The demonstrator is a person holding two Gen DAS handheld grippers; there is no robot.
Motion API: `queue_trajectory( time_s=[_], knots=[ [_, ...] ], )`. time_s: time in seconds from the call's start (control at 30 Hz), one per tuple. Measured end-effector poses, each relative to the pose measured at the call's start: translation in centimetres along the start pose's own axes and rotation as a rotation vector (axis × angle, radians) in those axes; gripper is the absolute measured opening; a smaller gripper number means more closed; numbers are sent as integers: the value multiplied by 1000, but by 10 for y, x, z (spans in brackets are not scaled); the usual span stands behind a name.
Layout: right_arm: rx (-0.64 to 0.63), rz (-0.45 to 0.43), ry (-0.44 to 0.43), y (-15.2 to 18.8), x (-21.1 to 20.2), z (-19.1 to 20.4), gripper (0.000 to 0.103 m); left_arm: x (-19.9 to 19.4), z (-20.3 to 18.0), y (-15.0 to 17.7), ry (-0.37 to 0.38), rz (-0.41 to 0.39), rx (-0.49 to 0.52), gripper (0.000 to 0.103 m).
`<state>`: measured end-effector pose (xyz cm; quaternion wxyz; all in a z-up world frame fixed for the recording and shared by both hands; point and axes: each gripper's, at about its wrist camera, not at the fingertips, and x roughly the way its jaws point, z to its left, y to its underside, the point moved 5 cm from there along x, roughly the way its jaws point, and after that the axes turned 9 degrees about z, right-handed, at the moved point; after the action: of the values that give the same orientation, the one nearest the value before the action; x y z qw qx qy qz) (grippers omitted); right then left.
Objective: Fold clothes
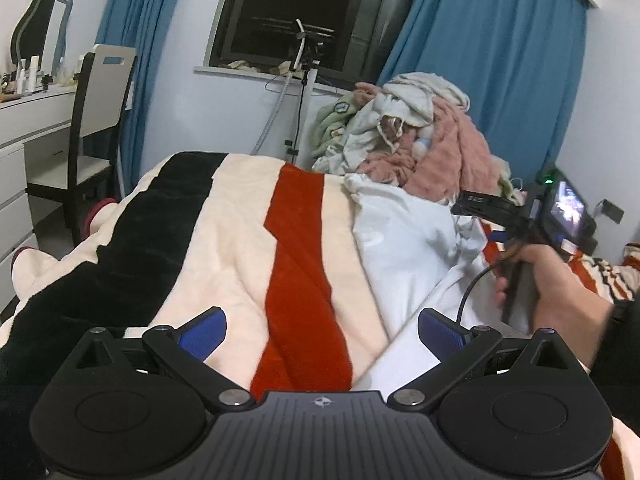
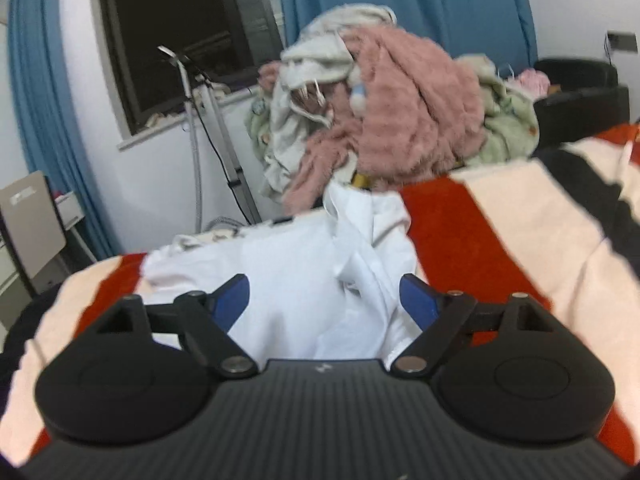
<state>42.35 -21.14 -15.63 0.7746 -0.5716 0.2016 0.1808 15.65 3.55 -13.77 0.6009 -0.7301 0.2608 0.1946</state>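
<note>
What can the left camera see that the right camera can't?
Only the left view shows the dresser with its mirror, the chair, and the person's hand holding the right tongs. Only the right view shows a black armchair. Both show the white garment on the striped blanket, the pile of clothes, the dark window, and blue curtains.

Striped blanket (image 1: 224, 240) lies broad and bare ahead of left gripper (image 1: 322, 330), jaws spread, nothing between them.

White garment (image 1: 404, 240) rumpled to its right, touching the clothes pile (image 1: 424, 136), which walls off the bed's far edge.

Right gripper (image 2: 324, 300), jaws apart, sits low over the garment; raised fold (image 2: 352, 240) just ahead.

Right hand (image 1: 560, 284) and cable (image 1: 474, 284) crowd the right side.

Chair (image 1: 96, 120) stands beside the bed, left.
</note>
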Motion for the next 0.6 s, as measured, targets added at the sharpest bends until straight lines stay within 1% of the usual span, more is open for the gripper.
queue_trajectory(
  time_s=[0.07,0.17,0.27,0.37,0.43,0.53,0.6],
  knots=[
    [-23,-16,-9,-2,-31,1,83,-7,5,-3,-1,-20,-18,103],
    [-39,-41,-39,3,-89,2,83,-22,5,-5,28,-28,-37,103],
    [-48,-56,-49,16,-152,4,83,-44,-4,-1,56,-20,-27,103],
    [-80,-60,-47,40,-219,7,83,-68,-16,4,85,-7,-6,103],
    [-88,-59,-50,59,-262,9,83,-85,-28,13,97,-10,31,103],
    [-78,-69,-76,91,-314,5,83,-102,-44,26,117,-15,82,103],
    [-70,-80,-79,112,-344,0,83,-102,-46,31,112,-2,87,103]
  ],
)
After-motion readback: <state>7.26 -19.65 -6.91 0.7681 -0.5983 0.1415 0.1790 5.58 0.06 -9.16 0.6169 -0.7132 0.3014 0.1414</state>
